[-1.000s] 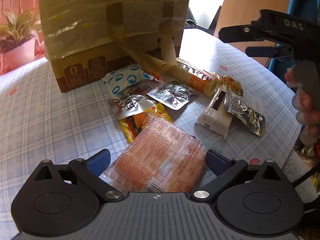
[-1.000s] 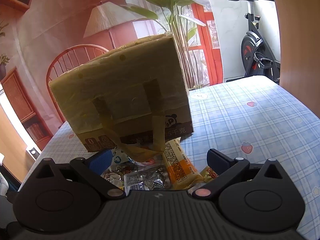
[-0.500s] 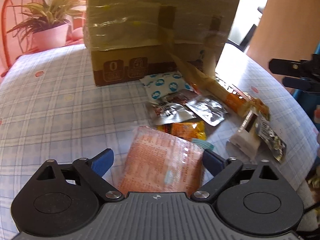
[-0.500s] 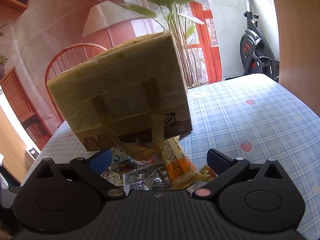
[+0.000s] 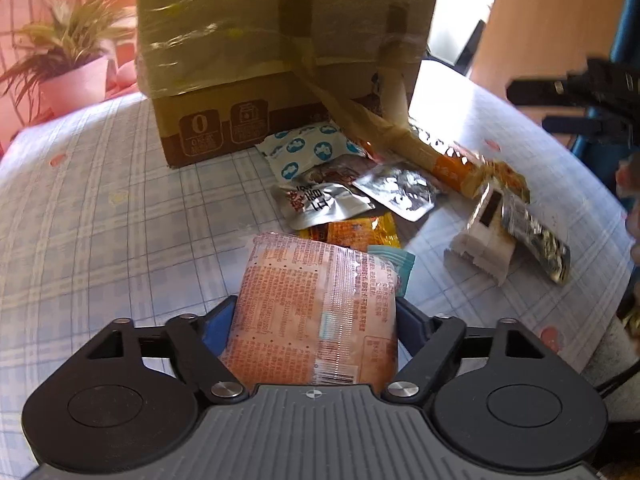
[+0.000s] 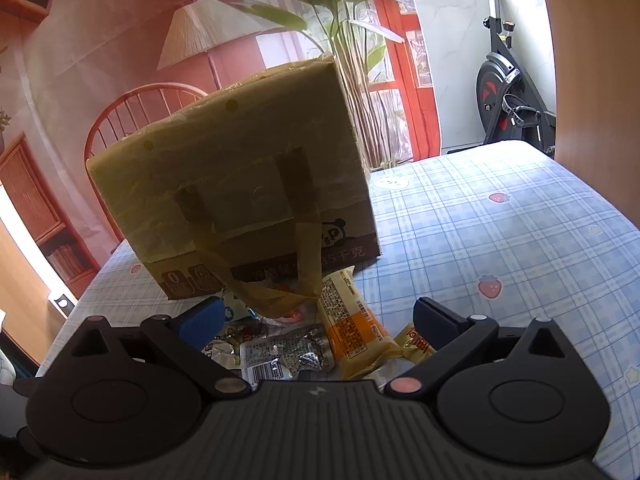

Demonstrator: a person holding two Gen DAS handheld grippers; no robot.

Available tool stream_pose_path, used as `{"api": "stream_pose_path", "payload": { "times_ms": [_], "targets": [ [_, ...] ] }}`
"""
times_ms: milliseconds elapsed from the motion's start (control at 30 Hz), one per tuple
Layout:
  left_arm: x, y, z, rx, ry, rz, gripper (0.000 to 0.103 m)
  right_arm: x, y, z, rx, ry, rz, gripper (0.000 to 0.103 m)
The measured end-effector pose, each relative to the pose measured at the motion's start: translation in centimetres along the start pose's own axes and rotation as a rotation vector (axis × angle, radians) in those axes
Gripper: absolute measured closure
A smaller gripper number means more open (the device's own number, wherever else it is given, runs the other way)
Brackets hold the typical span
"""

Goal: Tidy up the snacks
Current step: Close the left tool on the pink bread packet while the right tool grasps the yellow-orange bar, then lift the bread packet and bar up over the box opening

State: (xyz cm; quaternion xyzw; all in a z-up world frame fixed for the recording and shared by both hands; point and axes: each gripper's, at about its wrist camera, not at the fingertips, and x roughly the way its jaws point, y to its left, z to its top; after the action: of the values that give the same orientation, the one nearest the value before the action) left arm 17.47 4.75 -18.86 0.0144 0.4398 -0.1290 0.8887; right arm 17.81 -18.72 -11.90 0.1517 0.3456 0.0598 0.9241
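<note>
A flat pink-orange snack packet (image 5: pixel 316 288) lies between the blue pads of my left gripper (image 5: pixel 316 316). Its jaws are closing, and both pads touch the packet's side edges. Beyond it lies a pile of snacks: two silver pouches (image 5: pixel 324 204), a blue-and-white packet (image 5: pixel 308 152), a long orange packet (image 5: pixel 452 164) and a white packet (image 5: pixel 480 244). A taped cardboard box (image 5: pixel 280 40) stands behind the pile. My right gripper (image 6: pixel 320 320) hangs open above the pile's far side, over a silver pouch (image 6: pixel 284 356) and the long orange packet (image 6: pixel 348 320), with nothing between its fingers.
A checked tablecloth (image 5: pixel 100 220) covers the round table. A potted plant (image 5: pixel 68 76) stands off the back left. A wooden chair (image 6: pixel 132 116) and an exercise bike (image 6: pixel 508 92) stand beyond the table. Loose tape strips hang from the box (image 6: pixel 240 184) onto the snacks.
The left gripper's jaws have narrowed from wide open until the pads meet the pink-orange packet, and its view has swung a little. The right gripper has stayed still.
</note>
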Motion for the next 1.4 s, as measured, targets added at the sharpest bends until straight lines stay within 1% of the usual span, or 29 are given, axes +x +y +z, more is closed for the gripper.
{"api": "stream_pose_path", "payload": {
  "times_ms": [33, 100, 133, 200, 233, 300, 367, 433, 500, 767, 900, 1000, 1033, 1067, 1100, 1200, 1400],
  "targets": [
    [0.0, 0.1, 0.0, -0.006, -0.008, 0.006, 0.026, 0.0, -0.1, 0.0, -0.002, 0.001, -0.003, 0.002],
    [-0.1, 0.4, -0.2, -0.019, -0.025, 0.052, 0.026, 0.0, -0.3, -0.1, -0.003, 0.003, -0.003, 0.004],
    [-0.1, 0.7, -0.2, -0.04, -0.03, 0.065, 0.026, 0.1, -0.5, -0.2, -0.003, 0.004, -0.005, 0.005],
    [-0.3, 1.5, -0.4, -0.098, -0.042, 0.066, 0.027, 0.3, -0.6, -0.4, -0.011, 0.009, -0.008, 0.007],
    [-0.4, 1.8, -0.4, -0.12, -0.046, 0.066, 0.027, 0.5, -0.7, -0.5, -0.019, 0.012, -0.013, 0.01],
    [-0.5, 2.2, -0.4, -0.136, -0.05, 0.068, 0.027, 1.0, -0.6, -0.8, -0.053, 0.023, -0.017, 0.018],
    [-0.3, 2.1, -0.4, -0.134, -0.047, 0.068, 0.026, 1.9, -0.5, -0.9, -0.109, 0.047, -0.016, 0.038],
    [-0.1, 2.0, -0.4, -0.129, -0.044, 0.071, 0.025, 3.0, -0.3, -1.2, -0.156, 0.075, -0.024, 0.044],
    [-0.1, 2.1, -0.5, -0.133, -0.047, 0.069, 0.025, 4.2, -0.4, -1.3, -0.187, 0.1, -0.037, 0.044],
    [-0.1, 2.4, -0.9, -0.145, -0.065, 0.06, 0.026, 8.9, -0.8, -0.6, -0.22, 0.179, -0.064, 0.044],
    [-0.2, 2.4, -0.9, -0.149, -0.074, 0.058, 0.027, 10.7, -0.8, -0.2, -0.187, 0.214, -0.063, 0.044],
    [-0.3, 2.5, -0.9, -0.157, -0.08, 0.057, 0.027, 11.8, -0.4, -0.2, -0.203, 0.236, -0.075, 0.044],
    [-0.4, 2.5, -1.0, -0.161, -0.082, 0.056, 0.027, 12.1, -0.4, -0.2, -0.206, 0.245, -0.076, 0.046],
    [-0.5, 2.5, -1.0, -0.167, -0.084, 0.055, 0.027, 12.3, -0.3, -0.3, -0.205, 0.251, -0.077, 0.053],
    [-0.6, 2.6, -1.0, -0.173, -0.085, 0.056, 0.028, 12.3, -0.4, -0.3, -0.199, 0.249, -0.085, 0.054],
    [-0.9, 2.9, -1.0, -0.195, -0.099, 0.062, 0.028, 11.7, -1.4, -0.1, -0.112, 0.239, -0.076, 0.059],
    [-1.9, 3.2, -0.6, -0.212, -0.143, 0.061, 0.028, 8.4, -3.7, 0.6, 0.072, 0.135, -0.089, 0.061]
  ]
}}
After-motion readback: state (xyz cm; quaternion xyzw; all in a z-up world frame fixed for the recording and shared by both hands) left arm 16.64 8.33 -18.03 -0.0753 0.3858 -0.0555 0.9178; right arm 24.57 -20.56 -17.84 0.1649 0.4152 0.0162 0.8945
